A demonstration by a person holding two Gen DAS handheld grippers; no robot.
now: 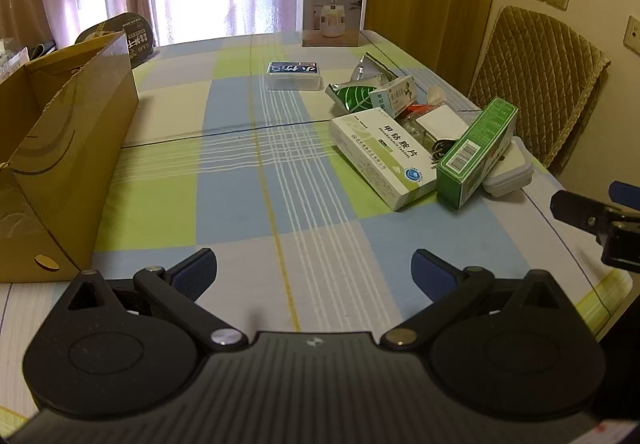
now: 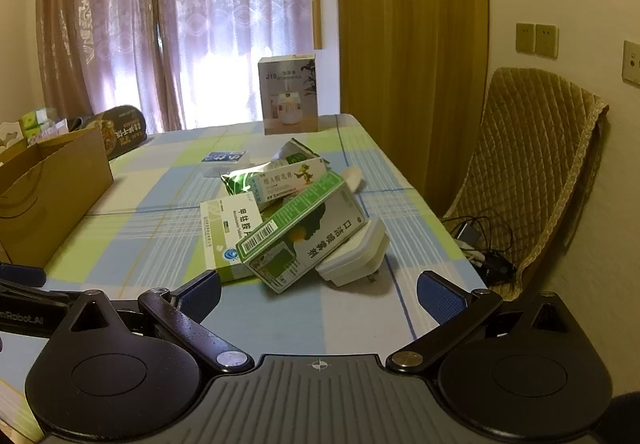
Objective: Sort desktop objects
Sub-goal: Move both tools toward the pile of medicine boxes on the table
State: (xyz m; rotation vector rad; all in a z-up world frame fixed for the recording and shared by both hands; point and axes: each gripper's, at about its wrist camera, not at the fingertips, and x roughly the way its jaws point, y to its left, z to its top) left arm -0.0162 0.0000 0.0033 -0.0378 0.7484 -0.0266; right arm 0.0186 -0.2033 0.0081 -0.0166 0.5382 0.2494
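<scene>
A pile of small items lies on the checked tablecloth (image 1: 248, 180). It holds a white-and-green medicine box (image 1: 380, 156) (image 2: 224, 236), a green box (image 1: 476, 152) (image 2: 296, 232) leaning on a white plastic case (image 1: 508, 168) (image 2: 356, 256), a green foil pouch (image 1: 352, 96) (image 2: 244, 180) and a small ointment box (image 1: 394, 94) (image 2: 288, 180). A blue-topped clear box (image 1: 294, 75) (image 2: 223, 157) lies apart, farther back. My left gripper (image 1: 314, 276) is open above bare cloth, short of the pile. My right gripper (image 2: 318, 296) is open just before the green box.
An open brown paper bag (image 1: 68, 148) (image 2: 52, 184) stands at the table's left. A humidifier carton (image 1: 330, 6) (image 2: 288, 94) stands at the far edge, a dark tin (image 1: 132, 36) at the back left. A padded chair (image 1: 536, 80) (image 2: 532, 172) and cables (image 2: 480, 244) are on the right.
</scene>
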